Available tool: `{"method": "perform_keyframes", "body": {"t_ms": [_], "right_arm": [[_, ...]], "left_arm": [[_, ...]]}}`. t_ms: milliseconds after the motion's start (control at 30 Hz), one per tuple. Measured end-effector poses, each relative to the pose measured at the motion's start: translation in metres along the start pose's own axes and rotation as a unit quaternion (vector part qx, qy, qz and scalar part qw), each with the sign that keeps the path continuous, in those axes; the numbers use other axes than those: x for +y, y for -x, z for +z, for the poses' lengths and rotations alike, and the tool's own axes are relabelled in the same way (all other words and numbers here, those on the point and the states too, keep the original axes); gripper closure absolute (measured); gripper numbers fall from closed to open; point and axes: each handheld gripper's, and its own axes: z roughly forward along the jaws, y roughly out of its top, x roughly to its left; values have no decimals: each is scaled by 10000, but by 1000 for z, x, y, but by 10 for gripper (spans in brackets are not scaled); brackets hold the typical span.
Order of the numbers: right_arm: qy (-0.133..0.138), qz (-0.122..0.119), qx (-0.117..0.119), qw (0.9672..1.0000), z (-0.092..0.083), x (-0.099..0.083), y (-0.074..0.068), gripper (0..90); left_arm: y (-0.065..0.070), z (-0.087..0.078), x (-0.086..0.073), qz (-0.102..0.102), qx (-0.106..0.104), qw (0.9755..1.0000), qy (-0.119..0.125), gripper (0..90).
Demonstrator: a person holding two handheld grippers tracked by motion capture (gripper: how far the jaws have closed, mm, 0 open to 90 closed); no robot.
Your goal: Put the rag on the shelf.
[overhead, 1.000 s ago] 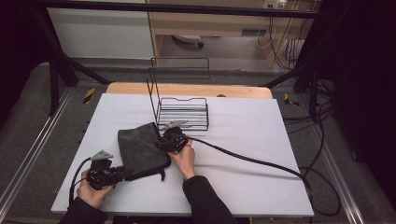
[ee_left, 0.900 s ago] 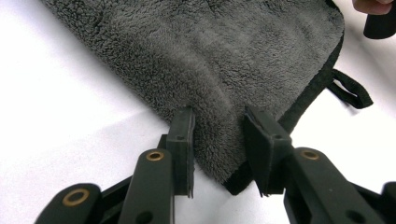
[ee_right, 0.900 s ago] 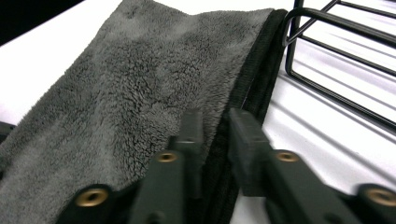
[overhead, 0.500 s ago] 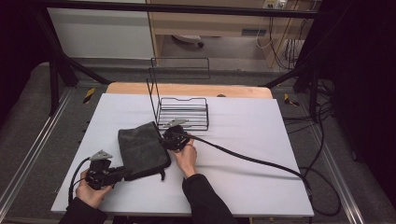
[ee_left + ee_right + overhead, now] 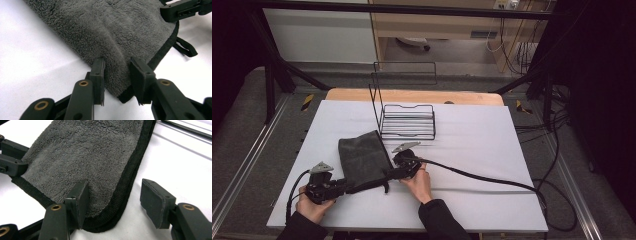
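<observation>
Item: grey towel (image 5: 364, 159), folded, flat on the white table (image 5: 472, 145), near edge toward the person, wire rack (image 5: 408, 121) just beyond its far corner.
Left hand-held gripper (image 5: 117, 72): jaws pinched a raised ridge of pile at the towel's near corner; hold looked shallow.
Right hand-held gripper (image 5: 115, 197): jaws had just been opening; stood fairly wide over the bound hem, one pad on the pile, the other clear of the cloth; nothing clamped.
Risk, slip: left corner could have pulled free if tugged, since only a small fold sat between the pads.
Risk, unfold: released right corner could have sprung or dragged with the withdrawing jaw, spoiling the fold.
Risk, snag: hanging loop (image 5: 186, 47) lay loose beside the hem and could have caught a jaw.
Risk, cable: right cable (image 5: 482, 177) trailed across the table, near the towel.
</observation>
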Motion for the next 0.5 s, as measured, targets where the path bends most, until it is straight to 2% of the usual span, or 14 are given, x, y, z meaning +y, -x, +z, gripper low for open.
{"method": "perform_keyframes", "body": {"t_ms": [67, 100, 133, 233, 300, 367, 500], "right_arm": [[43, 12, -17, 10000, 0, -1, -2, 435], [45, 53, 39, 10000, 0, -2, -3, 501], [57, 105, 150, 9998, 0, -3, -5, 527], [84, 228, 238, 9994, 1, -5, -8, 616], [43, 385, 370, 9986, 1, -5, -9, 704], [26, 375, 405, 9985, -1, -5, -10, 770], [-30, 326, 627, 9975, -4, -5, -13, 761]], "left_arm": [[1, 1, 1, 18, 31, 10000, -34, 667], [2, 1, 2, -6, 37, 10000, -51, 693], [3, 1, 3, -6, 53, 10000, -74, 724], [2, 0, 4, -19, 40, 9999, -99, 800], [0, -3, 5, -44, 7, 9999, -106, 827], [0, -6, 5, -82, -15, 9999, -126, 838], [-2, -16, 2, -83, -4, 9998, -175, 843]]}}
